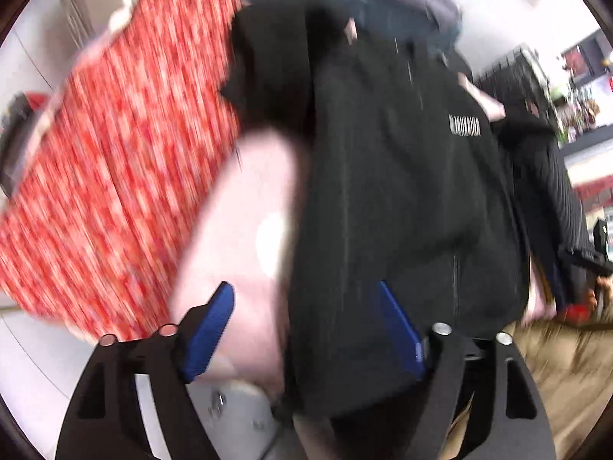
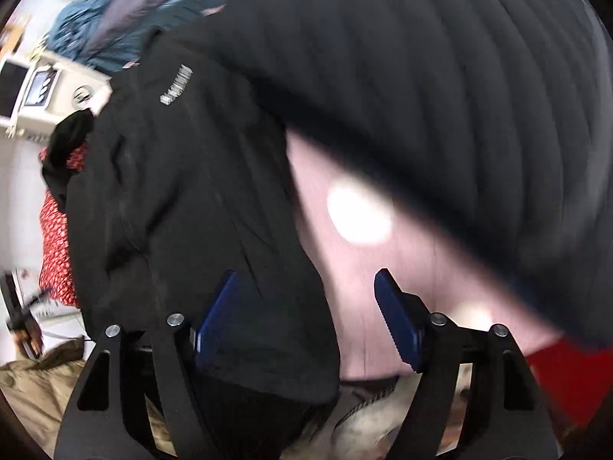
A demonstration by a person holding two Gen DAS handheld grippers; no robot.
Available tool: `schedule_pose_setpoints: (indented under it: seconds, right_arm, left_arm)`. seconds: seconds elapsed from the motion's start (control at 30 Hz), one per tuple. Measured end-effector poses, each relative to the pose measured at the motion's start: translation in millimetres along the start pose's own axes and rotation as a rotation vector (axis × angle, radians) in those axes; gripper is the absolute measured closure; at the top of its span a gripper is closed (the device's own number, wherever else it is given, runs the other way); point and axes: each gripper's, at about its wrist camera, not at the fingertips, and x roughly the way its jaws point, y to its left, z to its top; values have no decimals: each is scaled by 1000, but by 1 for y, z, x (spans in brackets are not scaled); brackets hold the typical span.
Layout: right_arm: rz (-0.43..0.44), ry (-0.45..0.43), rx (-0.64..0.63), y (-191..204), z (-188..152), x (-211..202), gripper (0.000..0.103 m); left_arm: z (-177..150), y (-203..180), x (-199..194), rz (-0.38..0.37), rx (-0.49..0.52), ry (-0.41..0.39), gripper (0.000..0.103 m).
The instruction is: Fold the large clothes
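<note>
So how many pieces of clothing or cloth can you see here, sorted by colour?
Black: 2, the jacket with white lettering and a ribbed garment
Red patterned: 1, cloth
Blue: 1, bundle
Tan: 1, garment
Pink: 1, sheet underneath
Total: 6

the black jacket (image 1: 402, 199) is matt woven cloth, faintly grainy. the pink bench (image 2: 367, 287) looks smooth and glossy, throwing back lamp glare. the ribbed black garment (image 2: 440, 76) is soft quilted cloth. red patterned cloth (image 1: 115, 161) looks matt.
</note>
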Motion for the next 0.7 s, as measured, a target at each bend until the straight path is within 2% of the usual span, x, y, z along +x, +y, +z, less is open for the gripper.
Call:
schedule_pose_setpoints:
  seconds: [0.07, 0.13, 0.23, 0.27, 0.33, 0.37, 0.53, 0.6, 0.63, 0.67, 0.7]
  right_arm:
    - [4, -25, -74, 22, 30, -8, 30]
    - [19, -45, -144, 46, 57, -14, 30]
    - [44, -64, -215, 78, 95, -15, 30]
    - [45, -71, -231, 88, 106, -12, 30]
    - [56, -79, -252, 106, 121, -8, 30]
    - [62, -81, -250, 108, 124, -10, 30]
    - [138, -68, -208, 137, 124, 9, 30]
    - [172, -69, -175, 147, 118, 16, 30]
    - [189, -66, -157, 149, 114, 17, 30]
    - [200, -62, -147, 148, 110, 18, 30]
    - [210, -58, -139, 146, 106, 18, 30]
  left_arm:
    - [34, 1, -9, 13, -6, -68, 24]
    - [69, 1, -2, 57, -15, -109, 19]
    - [115, 10, 11, 170, -14, -171, 17]
    - [134, 4, 22, 239, -17, -188, 16]
    - [161, 2, 26, 292, -26, -201, 16]
    - [173, -4, 36, 306, -31, -210, 16]
    - [227, -37, 97, 495, -70, -189, 15]
    - [231, -37, 113, 616, -89, -154, 15]
    - [233, -32, 118, 651, -100, -147, 21]
    - [233, -26, 117, 664, -111, -144, 48]
    - [231, -17, 114, 648, -128, -130, 67]
